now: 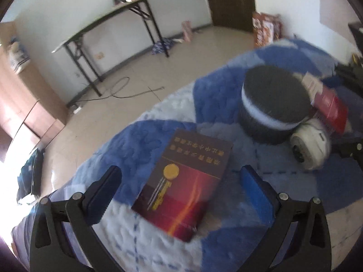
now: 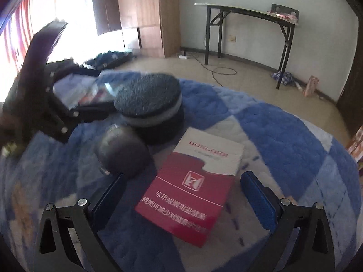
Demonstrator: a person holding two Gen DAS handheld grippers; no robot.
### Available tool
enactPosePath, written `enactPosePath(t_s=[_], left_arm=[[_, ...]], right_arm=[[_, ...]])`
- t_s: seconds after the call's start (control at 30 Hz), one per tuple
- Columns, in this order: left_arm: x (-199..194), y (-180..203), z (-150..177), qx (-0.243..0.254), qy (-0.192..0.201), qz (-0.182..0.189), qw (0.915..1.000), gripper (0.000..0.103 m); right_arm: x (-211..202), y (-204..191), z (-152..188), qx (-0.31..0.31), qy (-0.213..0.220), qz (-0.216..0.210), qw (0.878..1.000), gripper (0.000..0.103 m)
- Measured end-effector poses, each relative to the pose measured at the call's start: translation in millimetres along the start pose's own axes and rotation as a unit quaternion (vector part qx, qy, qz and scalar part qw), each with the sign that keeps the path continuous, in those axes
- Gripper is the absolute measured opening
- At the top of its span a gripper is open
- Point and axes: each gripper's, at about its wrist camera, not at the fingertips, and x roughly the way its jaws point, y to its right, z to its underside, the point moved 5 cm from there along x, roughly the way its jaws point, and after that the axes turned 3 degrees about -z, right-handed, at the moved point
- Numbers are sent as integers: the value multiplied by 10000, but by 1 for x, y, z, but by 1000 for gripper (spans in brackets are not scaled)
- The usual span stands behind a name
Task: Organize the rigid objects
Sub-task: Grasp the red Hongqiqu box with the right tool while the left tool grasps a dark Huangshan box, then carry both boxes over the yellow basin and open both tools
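A dark red box with gold print [image 1: 186,181] lies flat on the blue and white quilt [image 1: 145,136], between the fingers of my open left gripper [image 1: 181,190], untouched. A red and white box [image 2: 192,190] lies flat between the fingers of my open right gripper [image 2: 183,192]; it also shows in the left wrist view [image 1: 329,106]. A round dark container with a grey band [image 1: 274,99] stands behind, also in the right wrist view [image 2: 149,104]. A small round white and dark device [image 1: 308,145] lies beside it [image 2: 122,151]. The left gripper shows in the right wrist view [image 2: 40,95].
The quilt [image 2: 283,131] covers a bed. Beyond it is tiled floor [image 1: 127,72] with a cable [image 2: 217,70], a folding table [image 1: 109,25] by the wall, a wooden cabinet [image 2: 147,18], and boxes [image 1: 265,29] near the door.
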Motion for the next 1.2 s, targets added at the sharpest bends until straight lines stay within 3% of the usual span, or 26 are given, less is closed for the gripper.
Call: enactPosePath(t_s=[0.07, 0.13, 0.2, 0.3, 0.43, 0.53, 0.63, 0.7, 0.77, 0.8, 0.83, 0.9, 1.0, 1.07, 1.2], left_arm=[[9, 2, -1, -120, -22, 197, 9997, 101], [12, 3, -2, -426, -12, 541, 9976, 82], [6, 8, -3, -448, 66, 513, 9977, 67], [-3, 15, 4, -517, 216, 433, 9975, 59], [-39, 15, 21, -1007, 464, 624, 9919, 57], [-82, 2, 37, -1357, 766, 543, 9863, 57], [-149, -26, 68, -1546, 999, 171, 9828, 56], [-192, -64, 106, -1814, 885, -359, 9788, 57], [-216, -101, 144, -2217, 824, -945, 9670, 57], [-225, -122, 169, -2380, 684, -1334, 9596, 56], [-227, -134, 188, -2453, 491, -1513, 9563, 56], [-229, -168, 229, -2740, 95, -1936, 9420, 56], [-225, -212, 272, -3453, -175, -2054, 9156, 56], [-213, -228, 282, -3710, -200, -1977, 9071, 56], [-182, -232, 294, -3684, -498, -1881, 9091, 57]], right_arm=[[5, 1, -2, -46, -45, 117, 9999, 99], [9, 3, -4, -75, -35, 219, 9997, 80], [14, 2, -5, -118, -5, 178, 9998, 74], [10, 4, -4, -105, 121, 124, 9998, 61], [-3, 14, -3, 27, 413, -25, 9991, 55], [-25, 11, -3, -67, 758, -156, 9970, 55], [-55, -4, -11, -202, 1087, -514, 9925, 55], [-68, -35, -25, -507, 1216, -800, 9881, 55], [-65, -73, -40, -820, 1210, -1169, 9823, 55], [-59, -94, -46, -938, 1164, -1372, 9792, 55], [-50, -118, -53, -1058, 1096, -1594, 9754, 55], [-28, -168, -67, -1343, 940, -1985, 9663, 55], [9, -243, -84, -1772, 613, -2434, 9516, 55], [32, -289, -98, -1973, 493, -2727, 9404, 55], [88, -354, -109, -2386, 141, -2746, 9314, 55]])
